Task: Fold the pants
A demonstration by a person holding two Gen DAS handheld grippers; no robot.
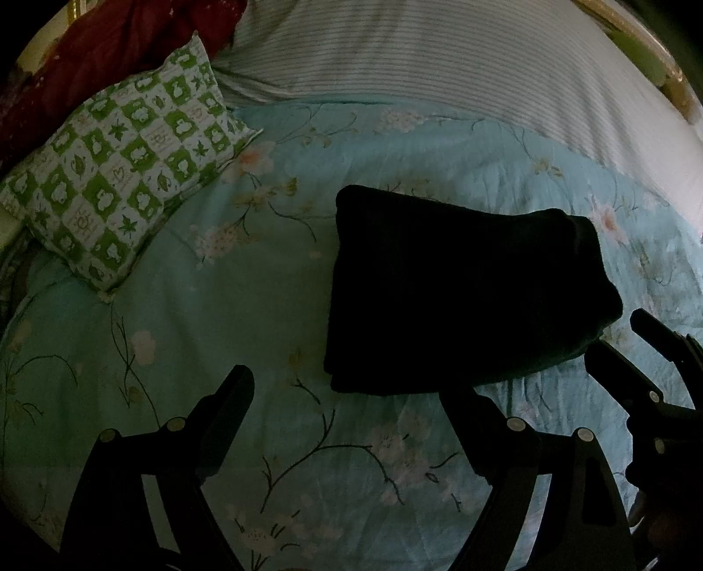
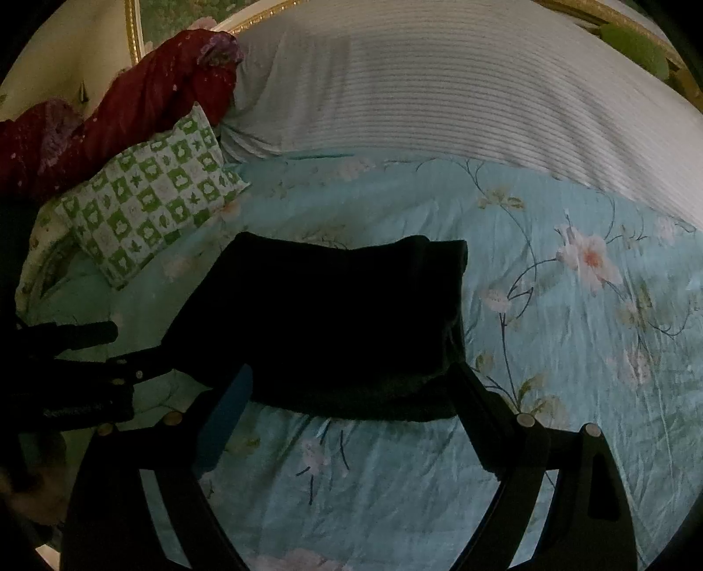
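Note:
The black pants (image 1: pixel 465 290) lie folded into a compact rectangle on the light blue floral bedspread (image 1: pixel 246 316). They also show in the right wrist view (image 2: pixel 334 316). My left gripper (image 1: pixel 347 386) is open and empty, its fingers just short of the pants' near edge. My right gripper (image 2: pixel 351 377) is open and empty, its fingertips at the pants' near edge, one on each side. The right gripper shows at the right edge of the left wrist view (image 1: pixel 615 338). The left gripper shows at the left edge of the right wrist view (image 2: pixel 132 351).
A green and white checked pillow (image 1: pixel 127 175) lies at the far left of the bed. A dark red blanket (image 2: pixel 132 110) is bunched behind it. A white striped duvet (image 1: pixel 439 57) covers the far side. A gold-trimmed headboard (image 2: pixel 132 39) stands beyond.

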